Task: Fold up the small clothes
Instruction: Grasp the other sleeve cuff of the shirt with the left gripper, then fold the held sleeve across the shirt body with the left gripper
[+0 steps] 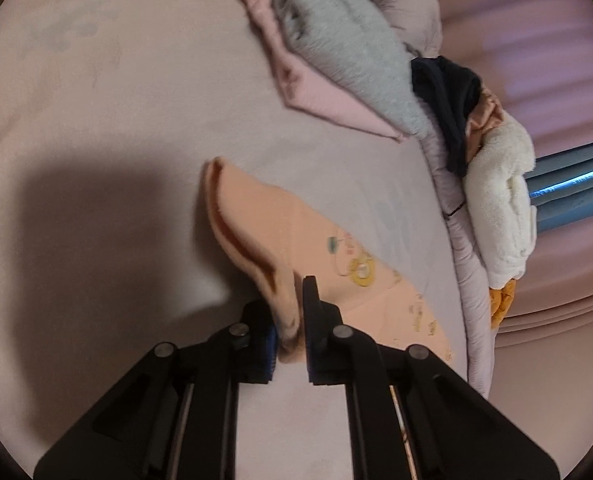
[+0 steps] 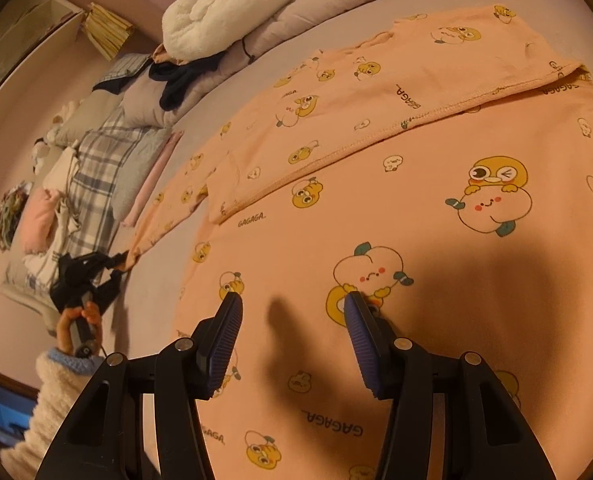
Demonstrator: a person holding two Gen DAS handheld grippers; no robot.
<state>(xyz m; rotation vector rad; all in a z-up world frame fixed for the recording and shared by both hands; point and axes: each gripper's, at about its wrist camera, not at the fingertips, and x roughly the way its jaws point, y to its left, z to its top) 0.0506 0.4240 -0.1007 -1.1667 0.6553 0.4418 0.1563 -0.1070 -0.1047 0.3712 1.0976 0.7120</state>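
Note:
A peach-coloured child's top (image 2: 436, 184) with cartoon prints lies spread on the pale bed sheet (image 2: 152, 304). One sleeve is folded across its body. The other sleeve (image 1: 280, 236) stretches out to the left. My left gripper (image 1: 292, 316) is shut on that sleeve's cuff and holds it just above the sheet; it also shows in the right wrist view (image 2: 116, 264). My right gripper (image 2: 292, 300) is open and empty, hovering low over the top's body near its hem.
Folded clothes lie at the bed's far side: a grey piece (image 1: 348, 52) on a pink one (image 1: 316, 96), a dark garment (image 1: 444, 92), and a white fleece (image 1: 496, 200). A plaid cloth (image 2: 100, 176) and pillows sit by the wall.

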